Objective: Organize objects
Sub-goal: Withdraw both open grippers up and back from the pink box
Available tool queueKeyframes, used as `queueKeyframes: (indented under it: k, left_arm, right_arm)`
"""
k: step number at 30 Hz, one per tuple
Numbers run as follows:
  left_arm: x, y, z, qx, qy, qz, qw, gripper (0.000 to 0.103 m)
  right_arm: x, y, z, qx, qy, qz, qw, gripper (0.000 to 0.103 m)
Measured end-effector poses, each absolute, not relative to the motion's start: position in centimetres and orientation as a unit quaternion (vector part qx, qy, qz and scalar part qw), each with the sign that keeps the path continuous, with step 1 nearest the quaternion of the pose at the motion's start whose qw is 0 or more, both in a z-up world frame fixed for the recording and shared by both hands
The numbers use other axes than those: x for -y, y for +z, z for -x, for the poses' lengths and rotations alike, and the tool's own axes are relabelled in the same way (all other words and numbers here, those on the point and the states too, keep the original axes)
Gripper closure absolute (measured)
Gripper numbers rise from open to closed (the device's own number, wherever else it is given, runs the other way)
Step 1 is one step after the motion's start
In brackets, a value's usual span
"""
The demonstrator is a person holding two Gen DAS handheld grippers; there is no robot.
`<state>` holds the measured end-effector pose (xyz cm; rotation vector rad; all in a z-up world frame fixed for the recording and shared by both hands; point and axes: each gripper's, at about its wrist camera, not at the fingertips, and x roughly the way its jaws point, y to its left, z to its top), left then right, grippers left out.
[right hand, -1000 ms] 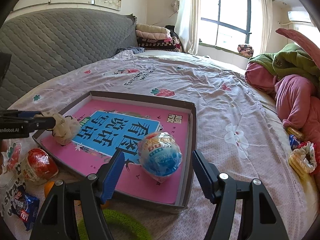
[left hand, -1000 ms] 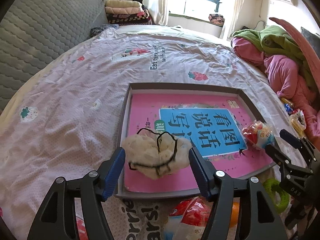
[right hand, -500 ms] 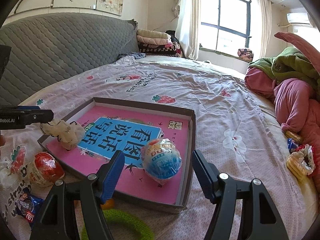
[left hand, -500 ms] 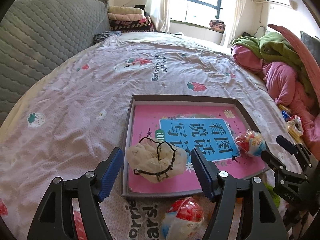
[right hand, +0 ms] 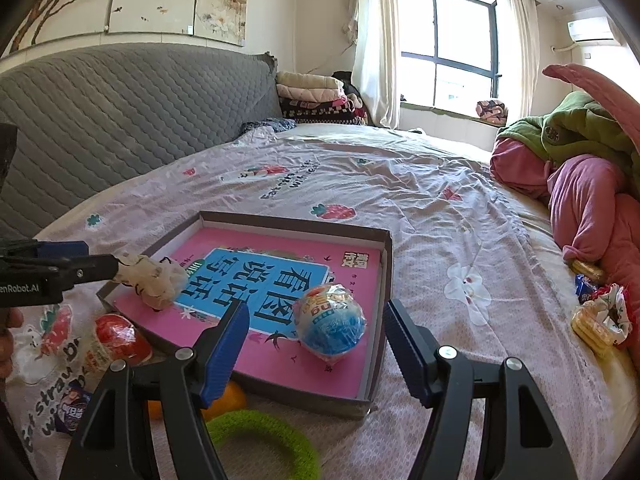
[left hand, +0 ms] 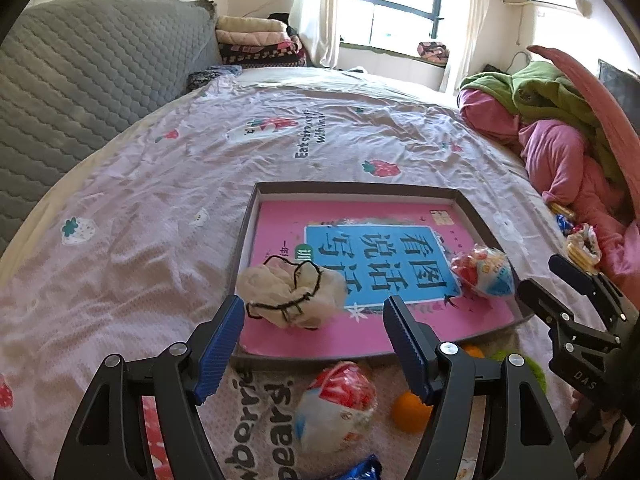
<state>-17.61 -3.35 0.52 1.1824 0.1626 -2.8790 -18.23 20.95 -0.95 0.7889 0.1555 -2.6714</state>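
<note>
My left hand-held gripper (left hand: 314, 338) has just spread its jaws and backed off the crumpled cream cloth with black trim (left hand: 294, 294), now released in the shallow grey tray's (left hand: 352, 189) near corner, while my right hand-held gripper (right hand: 316, 342) hovers agape, empty, over the tray's foil-wrapped ball (right hand: 330, 322).

Bright window (left hand: 394, 2) daylight, sharp frames, fisheye-bent edges.

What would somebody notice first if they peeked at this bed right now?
Probably the shallow grey tray on the strawberry bedsheet, with a bright pink book lying flat inside. On the book rest a blue wrapped toy ball at one end and a crumpled cream cloth at the other. A red wrapped ball waits outside the tray.
</note>
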Motion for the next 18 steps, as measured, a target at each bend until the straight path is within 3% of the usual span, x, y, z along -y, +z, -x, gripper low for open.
queueKeyframes:
  k: [18]
  left_arm:
    - [1.3, 0.8, 14.3, -0.054, -0.928, -0.369, -0.009, 0.029]
  right_arm:
    - [-21.4, 0.6, 15.5, -0.047, -0.948, -0.261, 0.176, 0.033]
